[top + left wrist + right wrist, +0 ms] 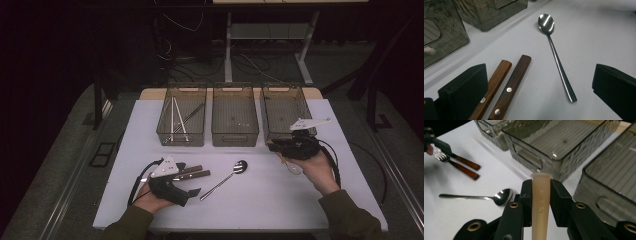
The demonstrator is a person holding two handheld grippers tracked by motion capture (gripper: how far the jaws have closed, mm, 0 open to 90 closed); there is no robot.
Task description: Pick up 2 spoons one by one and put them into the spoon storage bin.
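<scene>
My right gripper (540,188) is shut on the handle of a beige plastic spoon (540,205), whose handle end pokes up between the black jaws. From above, the right gripper (275,146) hovers in front of the right bin (285,107), and the spoon's pale bowl (294,169) hangs below the hand. My left gripper (189,179) rests open at the table's front left. Two wooden-handled forks (506,86) lie between its jaws, close to the left one, and a metal spoon (554,52) lies farther right, within the gap of the left gripper (539,85).
Three clear grey bins stand in a row at the back: the left bin (181,131) holds white and dark sticks, the middle bin (235,134) looks nearly bare. The metal spoon (226,179) lies mid-table. A cable trails from each gripper.
</scene>
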